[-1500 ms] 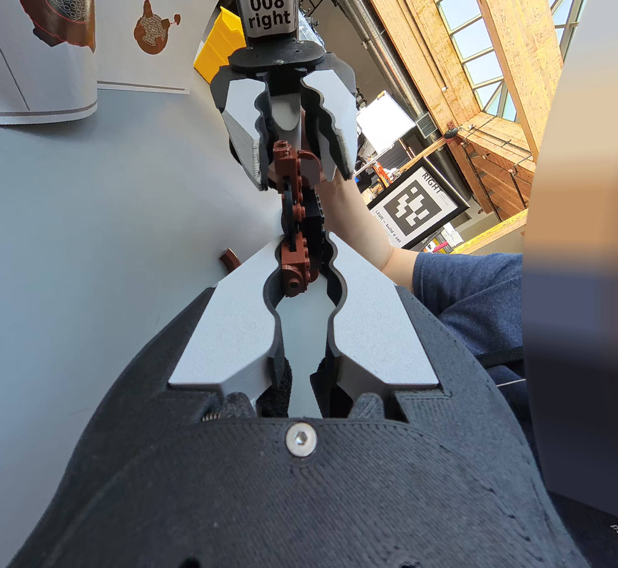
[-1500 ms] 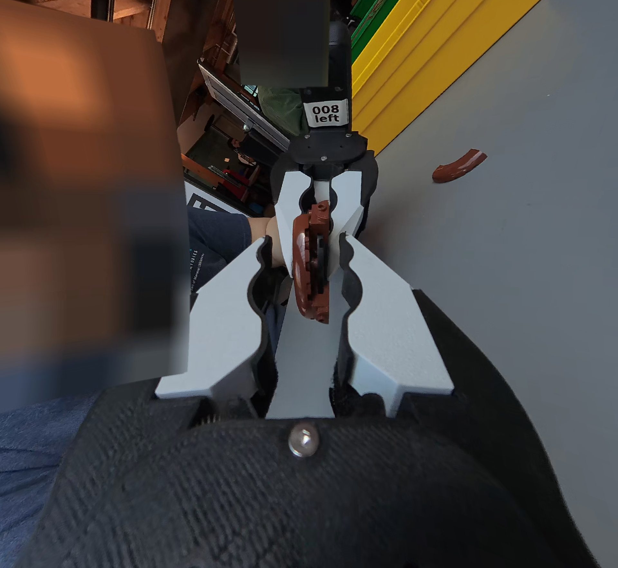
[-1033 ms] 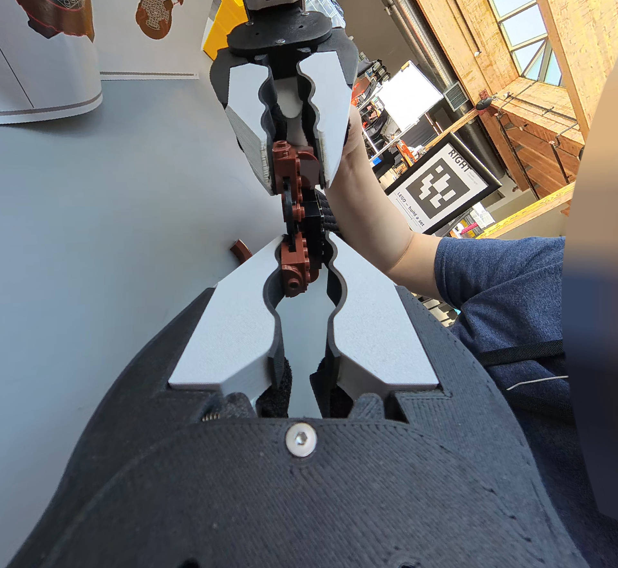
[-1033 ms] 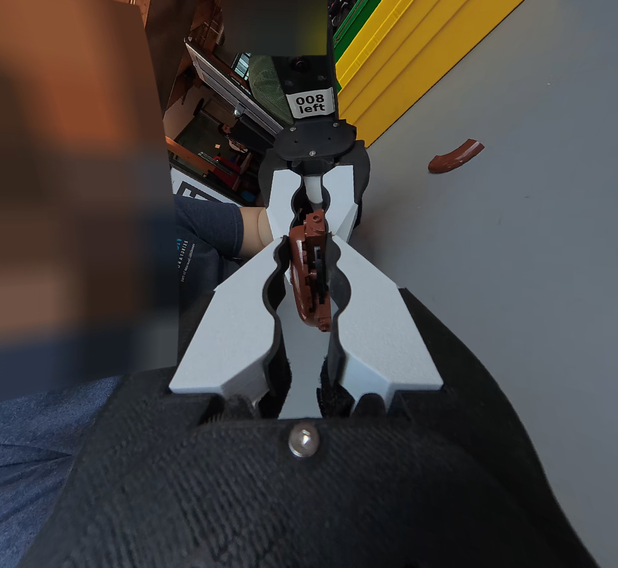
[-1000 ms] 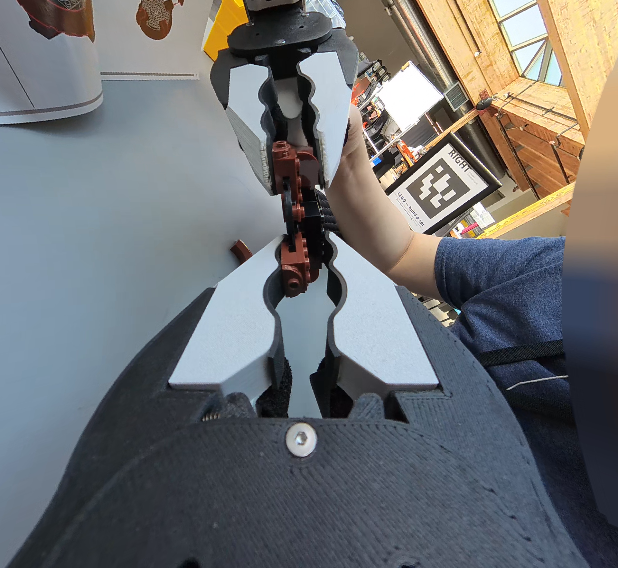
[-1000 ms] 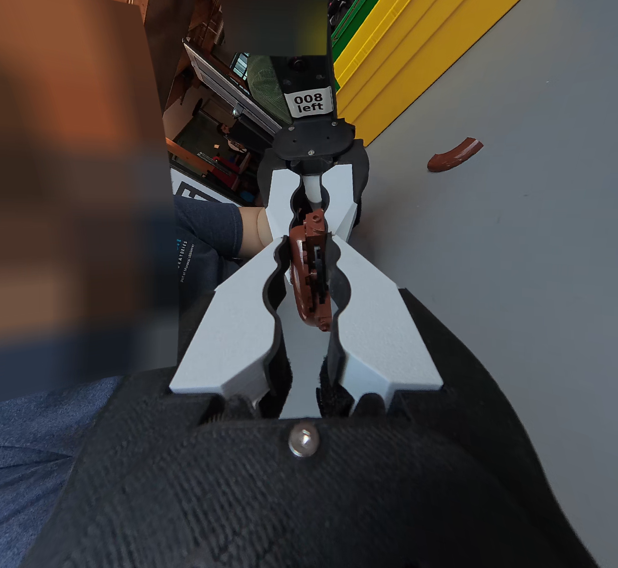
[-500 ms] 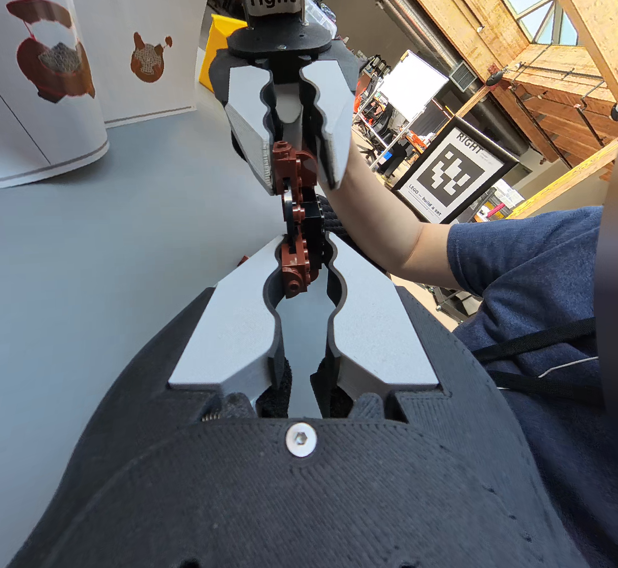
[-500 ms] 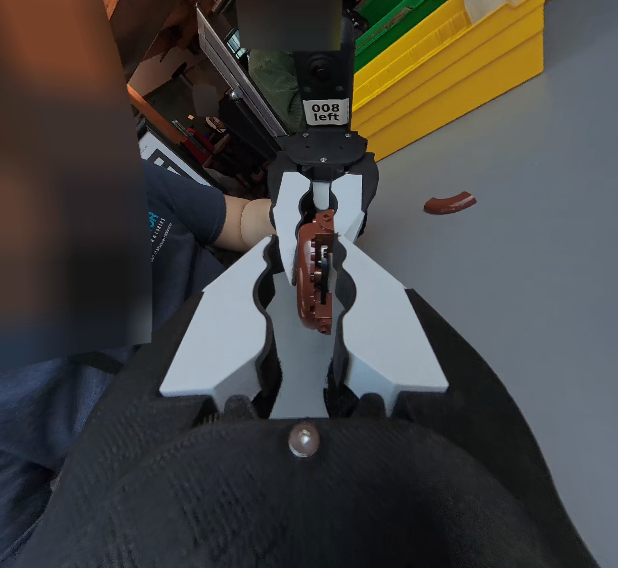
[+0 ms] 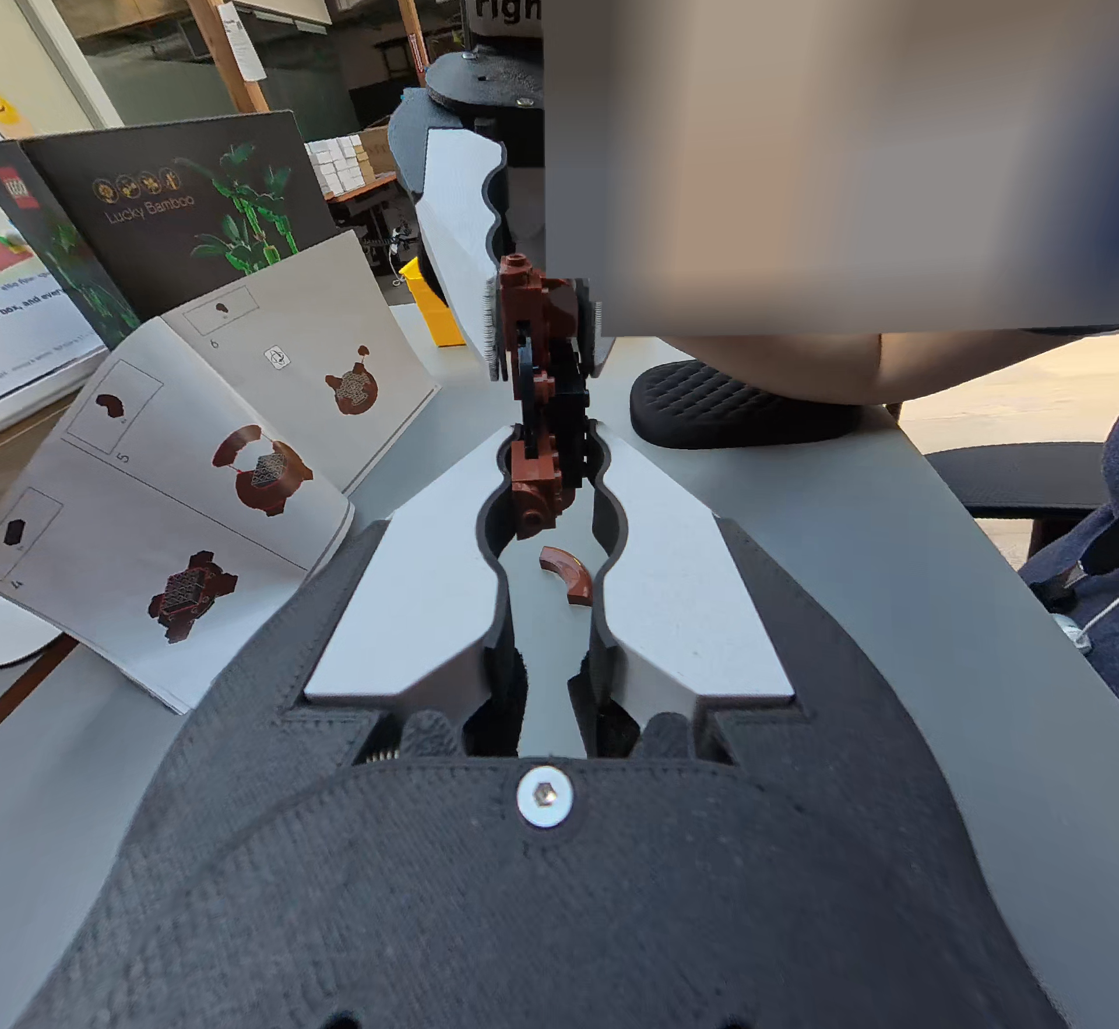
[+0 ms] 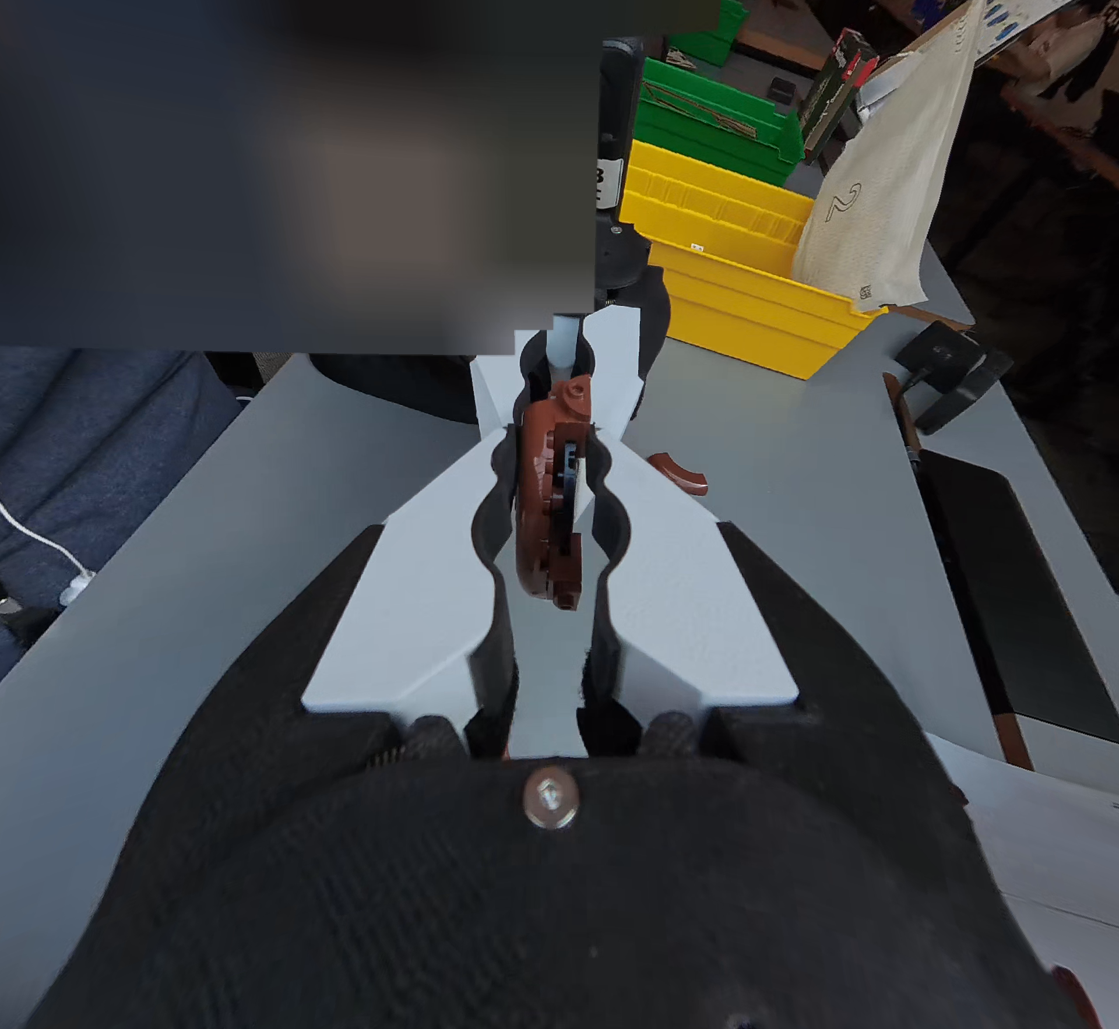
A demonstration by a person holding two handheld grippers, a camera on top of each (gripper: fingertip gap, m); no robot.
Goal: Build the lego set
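Observation:
A brown and black lego assembly (image 9: 545, 455) is held edge-on above the grey table (image 9: 787, 515), gripped at both ends. My left gripper (image 9: 554, 434) is shut on its near end. My right gripper (image 9: 545, 346) faces it from above and is shut on the far end. In the right wrist view, my right gripper (image 10: 552, 431) is shut on the assembly (image 10: 545, 515), and the left gripper (image 10: 560, 388) faces it. A loose curved brown piece (image 9: 566, 573) lies on the table under the grippers; it also shows in the right wrist view (image 10: 678, 473).
An open instruction booklet (image 9: 212, 455) leans against the lego box (image 9: 169, 201) on the left. A yellow bin (image 10: 726, 273) with a paper bag (image 10: 878, 201) and a green bin (image 10: 714, 104) stand behind. A black clamp (image 10: 950, 370) and black mat (image 10: 999, 576) are right. A person's arm rests on a black pad (image 9: 726, 413). My two grippers' fingertips are within a few centimetres of each other.
Both grippers, still shut on the assembly, have swung down from pointing up at the ceiling to looking level across the table. The booklet and box came into view.

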